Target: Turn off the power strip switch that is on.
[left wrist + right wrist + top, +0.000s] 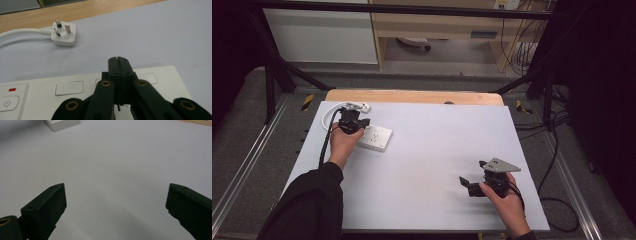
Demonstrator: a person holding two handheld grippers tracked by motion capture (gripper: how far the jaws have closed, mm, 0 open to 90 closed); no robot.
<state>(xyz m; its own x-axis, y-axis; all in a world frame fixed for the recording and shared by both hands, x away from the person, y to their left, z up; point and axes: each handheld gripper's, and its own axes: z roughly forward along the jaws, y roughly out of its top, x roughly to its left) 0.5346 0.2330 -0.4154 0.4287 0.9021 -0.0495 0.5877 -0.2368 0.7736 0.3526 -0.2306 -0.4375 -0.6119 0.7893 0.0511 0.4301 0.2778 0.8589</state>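
Observation:
A white power strip (377, 138) lies at the back left of the grey-white mat. My left gripper (353, 122) hovers over its left end. In the left gripper view the jaws (118, 62) are shut tight with nothing between them, their tips above the far edge of the power strip (37, 91), which has a power button (8, 103). A white three-pin plug (63, 35) on its white cable (17, 33) lies pins-up just beyond; the plug (362, 106) is loose on the mat. My right gripper (472, 173) is at the front right; it (116, 202) stands wide open over bare mat.
The mat (437, 145) covers a wooden table whose far edge (412, 96) shows. Black cables trail off the right side on the floor (557, 150). A corner of the power strip (63, 123) shows at the top of the right gripper view.

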